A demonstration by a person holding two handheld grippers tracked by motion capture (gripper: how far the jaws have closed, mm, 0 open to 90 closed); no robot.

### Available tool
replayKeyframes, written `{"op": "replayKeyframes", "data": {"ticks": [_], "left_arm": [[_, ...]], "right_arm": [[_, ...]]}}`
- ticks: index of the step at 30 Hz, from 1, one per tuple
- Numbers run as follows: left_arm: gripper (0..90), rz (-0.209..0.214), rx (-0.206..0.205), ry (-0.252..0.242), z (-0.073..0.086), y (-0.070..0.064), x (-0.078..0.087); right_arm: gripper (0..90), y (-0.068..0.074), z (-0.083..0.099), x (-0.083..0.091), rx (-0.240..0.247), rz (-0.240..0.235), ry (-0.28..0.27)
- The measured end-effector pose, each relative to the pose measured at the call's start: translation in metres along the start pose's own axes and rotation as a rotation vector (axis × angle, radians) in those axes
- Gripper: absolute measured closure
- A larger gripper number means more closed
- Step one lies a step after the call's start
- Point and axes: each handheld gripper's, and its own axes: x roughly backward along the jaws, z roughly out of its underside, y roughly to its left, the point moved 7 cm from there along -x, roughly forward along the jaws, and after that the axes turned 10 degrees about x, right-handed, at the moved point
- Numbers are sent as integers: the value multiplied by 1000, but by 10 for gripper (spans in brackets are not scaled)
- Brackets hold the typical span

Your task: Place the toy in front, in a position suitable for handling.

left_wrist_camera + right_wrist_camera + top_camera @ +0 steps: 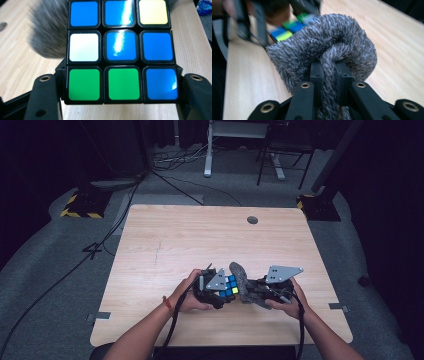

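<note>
My left gripper (pixel 220 292) is shut on a puzzle cube (pixel 228 287) with blue, green, white and yellow stickers, held near the table's front middle. In the left gripper view the cube (pixel 121 50) sits clamped between both jaws, its lower row green, green, blue. A grey fuzzy cloth (pixel 241 279) is pinched in my right gripper (pixel 252 292), just right of the cube and touching or nearly touching it. In the right gripper view the cloth (pixel 324 47) bulges out above the shut jaws, with the cube (pixel 287 30) blurred behind it.
The wooden table (pixel 200 235) has a round grommet hole (pixel 252 220) at its far middle. Cables trail from both grippers toward the front edge. Around the table there is grey carpet with floor cables and stands (pixel 82 202) at the back.
</note>
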Motion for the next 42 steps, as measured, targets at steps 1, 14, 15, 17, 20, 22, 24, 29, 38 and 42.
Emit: {"op": "replayKeyframes", "data": {"ticks": [1, 14, 15, 17, 20, 22, 24, 29, 38, 42], "left_arm": [[338, 8, 4, 6, 0, -1, -2], [337, 1, -5, -26, -4, -2, -1], [336, 9, -2, -27, -4, -2, -1], [336, 9, -3, -19, -4, -1, -2], [334, 0, -3, -13, -4, -2, -5], [332, -5, -15, -9, -4, -3, -7], [330, 1, -17, 0, -3, -4, -9], [331, -2, -10, 2, -2, -3, -12], [336, -6, 0, -64, -6, -1, 1], [336, 4, 5, -91, -9, 0, 6]], "right_arm": [[796, 1, -3, 1, 2, 1, -9], [797, -5, 1, -2, -12, 17, -6], [797, -4, -2, -2, -6, 25, -8], [799, -3, -4, -2, -2, 24, -24], [800, -2, -7, -2, -2, 13, -32], [800, -1, -11, -2, 2, 11, -39], [800, 1, -13, -2, 10, 7, -40], [799, 2, -17, -6, 2, -4, -47], [799, -7, 0, -4, -22, 27, 33], [799, -12, 12, -4, -48, 33, 64]]}}
